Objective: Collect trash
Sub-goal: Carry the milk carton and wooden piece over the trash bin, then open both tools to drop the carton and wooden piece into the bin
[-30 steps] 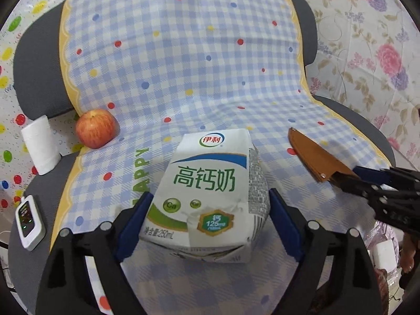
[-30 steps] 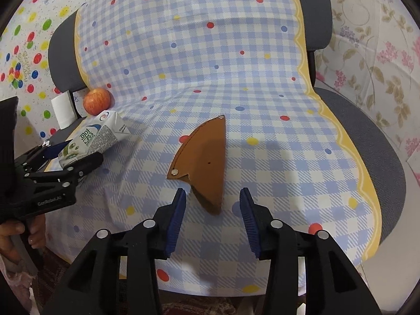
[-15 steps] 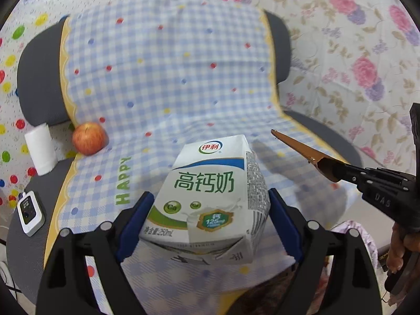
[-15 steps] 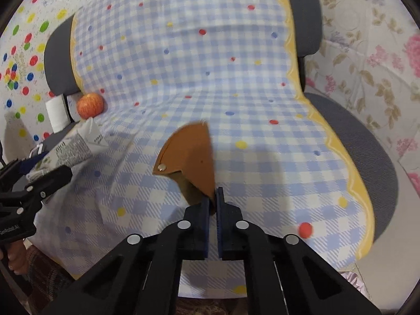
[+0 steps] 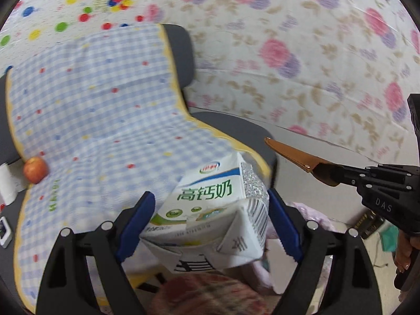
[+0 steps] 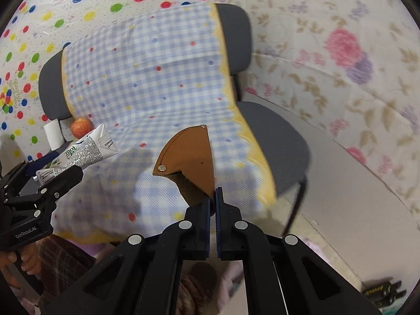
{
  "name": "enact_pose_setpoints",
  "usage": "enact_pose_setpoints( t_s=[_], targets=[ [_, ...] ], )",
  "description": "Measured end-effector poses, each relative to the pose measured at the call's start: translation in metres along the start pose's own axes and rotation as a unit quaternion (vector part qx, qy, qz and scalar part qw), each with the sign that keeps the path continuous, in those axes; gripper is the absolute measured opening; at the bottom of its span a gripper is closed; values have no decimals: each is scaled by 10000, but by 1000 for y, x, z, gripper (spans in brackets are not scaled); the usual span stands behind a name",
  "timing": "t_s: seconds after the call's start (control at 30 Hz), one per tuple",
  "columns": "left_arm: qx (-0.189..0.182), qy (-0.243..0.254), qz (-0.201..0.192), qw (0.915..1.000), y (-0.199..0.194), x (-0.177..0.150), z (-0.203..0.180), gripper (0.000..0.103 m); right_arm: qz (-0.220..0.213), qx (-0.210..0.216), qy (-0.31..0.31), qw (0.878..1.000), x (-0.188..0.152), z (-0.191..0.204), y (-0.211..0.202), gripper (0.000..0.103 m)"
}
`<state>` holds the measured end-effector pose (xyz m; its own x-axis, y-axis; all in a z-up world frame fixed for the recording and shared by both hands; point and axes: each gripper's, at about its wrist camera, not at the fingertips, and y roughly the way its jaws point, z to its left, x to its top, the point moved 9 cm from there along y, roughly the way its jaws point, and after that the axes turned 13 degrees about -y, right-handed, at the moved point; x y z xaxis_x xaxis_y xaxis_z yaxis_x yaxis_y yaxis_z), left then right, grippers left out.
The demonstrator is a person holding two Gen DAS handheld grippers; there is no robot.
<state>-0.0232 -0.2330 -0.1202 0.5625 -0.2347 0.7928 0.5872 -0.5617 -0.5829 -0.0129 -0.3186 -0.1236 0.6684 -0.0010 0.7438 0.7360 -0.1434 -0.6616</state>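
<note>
My left gripper (image 5: 210,225) is shut on a white and green milk carton (image 5: 210,210) and holds it in the air off the chair's front right edge. The carton also shows at the left of the right wrist view (image 6: 84,149). My right gripper (image 6: 212,202) is shut on a brown leather piece (image 6: 189,155) with a metal rivet and holds it lifted above the seat. The leather piece also shows in the left wrist view (image 5: 291,155), right of the carton.
A grey chair (image 6: 275,128) draped with a blue checked cloth (image 5: 92,110) stands ahead. A red apple (image 5: 35,169) and a white paper roll (image 6: 53,134) sit at its left side. A small white device (image 5: 4,232) lies at the left edge. Floral wall covering (image 5: 315,65) is behind.
Both grippers have lifted and swung right, away from the seat. The carton and the leather piece have come up off the cloth. The right gripper closed on the leather piece a second ago.
</note>
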Motion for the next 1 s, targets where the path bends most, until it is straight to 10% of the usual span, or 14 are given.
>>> enact_pose_setpoints(
  t_s=[0.17, 0.23, 0.43, 0.63, 0.87, 1.0],
  targets=[
    [-475, 239, 371, 9979, 20, -33, -54, 76, 172, -554, 256, 9980, -49, -43, -38, 4],
    [-665, 352, 643, 9951, 34, -47, -74, 41, 302, -707, 385, 9963, -71, -58, -49, 4],
    [-927, 446, 1313, 9860, 83, -81, -111, 41, 714, -1049, 723, 9893, -134, -99, -73, 4],
    [-975, 518, 1220, 9864, 91, -76, -124, 82, 907, -1166, 991, 9840, -168, -128, -64, 4],
    [-781, 465, 803, 9926, 69, -41, -97, 84, 1273, -1070, 1119, 9797, -184, -138, -26, 9],
    [-645, 398, 672, 9949, 54, -25, -78, 86, 1266, -1055, 1146, 9797, -188, -137, -26, 30]
  ],
)
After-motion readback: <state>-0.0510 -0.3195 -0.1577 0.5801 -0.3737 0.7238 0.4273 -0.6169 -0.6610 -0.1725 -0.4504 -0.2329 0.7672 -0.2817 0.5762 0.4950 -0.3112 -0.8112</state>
